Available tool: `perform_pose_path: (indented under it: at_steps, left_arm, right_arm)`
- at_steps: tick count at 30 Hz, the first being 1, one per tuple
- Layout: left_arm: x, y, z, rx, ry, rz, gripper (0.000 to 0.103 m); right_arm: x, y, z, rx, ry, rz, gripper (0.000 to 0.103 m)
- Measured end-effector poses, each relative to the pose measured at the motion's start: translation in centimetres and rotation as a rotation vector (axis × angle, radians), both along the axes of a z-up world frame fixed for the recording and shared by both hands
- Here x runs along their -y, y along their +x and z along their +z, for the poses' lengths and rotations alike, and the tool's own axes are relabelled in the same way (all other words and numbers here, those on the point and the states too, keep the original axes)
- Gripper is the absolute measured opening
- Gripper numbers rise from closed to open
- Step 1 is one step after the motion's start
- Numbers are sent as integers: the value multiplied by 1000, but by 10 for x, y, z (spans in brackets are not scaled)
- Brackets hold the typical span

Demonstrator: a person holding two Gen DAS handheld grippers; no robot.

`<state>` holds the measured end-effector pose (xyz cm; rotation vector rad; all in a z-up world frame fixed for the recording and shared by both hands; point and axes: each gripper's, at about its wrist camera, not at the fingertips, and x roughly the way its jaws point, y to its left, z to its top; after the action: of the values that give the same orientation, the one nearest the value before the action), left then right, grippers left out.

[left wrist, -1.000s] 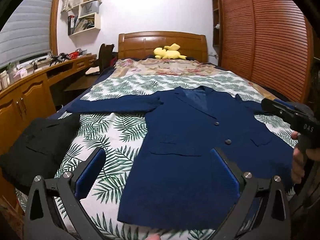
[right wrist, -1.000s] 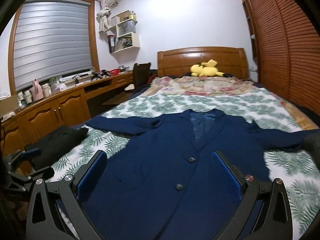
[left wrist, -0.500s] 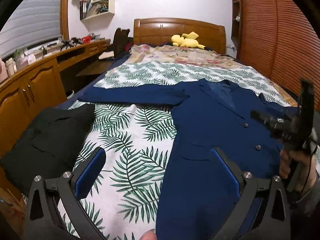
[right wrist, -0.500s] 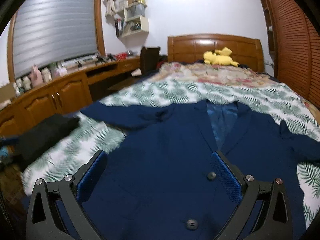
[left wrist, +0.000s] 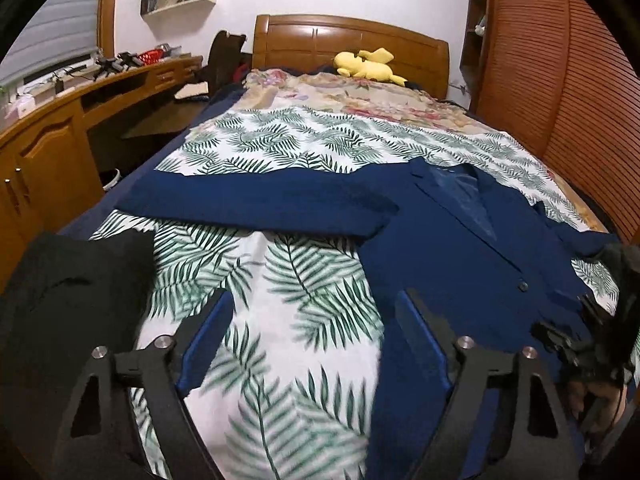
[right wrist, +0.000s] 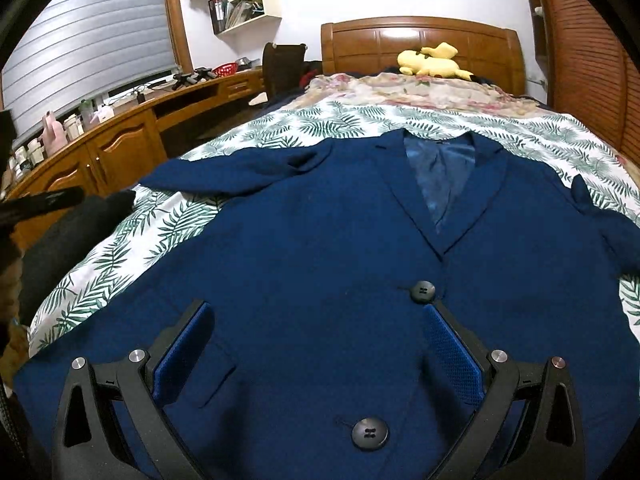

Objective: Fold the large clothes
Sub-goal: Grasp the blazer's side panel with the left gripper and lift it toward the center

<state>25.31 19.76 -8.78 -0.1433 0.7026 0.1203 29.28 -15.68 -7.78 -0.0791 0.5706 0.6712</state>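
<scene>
The blue jacket (right wrist: 320,264) lies face up and flat on the leaf-print bedspread (left wrist: 280,280), front closed, both sleeves out to the sides, and I see no fold in it, so I judge the folding has not begun. Nearest me, my right gripper (right wrist: 316,344) hangs low over the front panels with its jaws spread wide, one button (right wrist: 423,291) just past the right pad, nothing pinched. My left gripper (left wrist: 312,340) sits over the jacket's side edge, its jaws closing, with bedspread and the hem edge between them but no cloth pressed by the pads yet. Further out, the left sleeve (left wrist: 256,204) stretches straight across the bed. A folded black garment (left wrist: 68,288) rests at the bed's near left corner, perhaps one already done. Everything remains: sleeves in, then the body doubled.
</scene>
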Motion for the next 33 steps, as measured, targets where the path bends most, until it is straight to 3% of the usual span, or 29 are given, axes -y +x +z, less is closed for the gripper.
perform_pose_path:
  at_steps: [12, 22, 27, 31, 33]
  left_arm:
    - [-47, 94, -34, -81, -28, 58, 70]
    - [-98, 149, -69, -152, -170, 195, 70]
    - [-116, 160, -84, -197, -244, 269, 70]
    - [-127, 161, -88, -187, -302, 311, 69]
    - [-127, 165, -86, -189, -294, 307, 53]
  right_arm:
    - [-29, 1, 3, 2, -6, 4, 103]
    - [-38, 6, 0, -13, 16, 5, 103]
    - [-41, 5, -1, -10, 14, 3, 103]
    - [-41, 5, -2, -10, 14, 3, 103]
    - [-41, 5, -2, -8, 15, 2, 103]
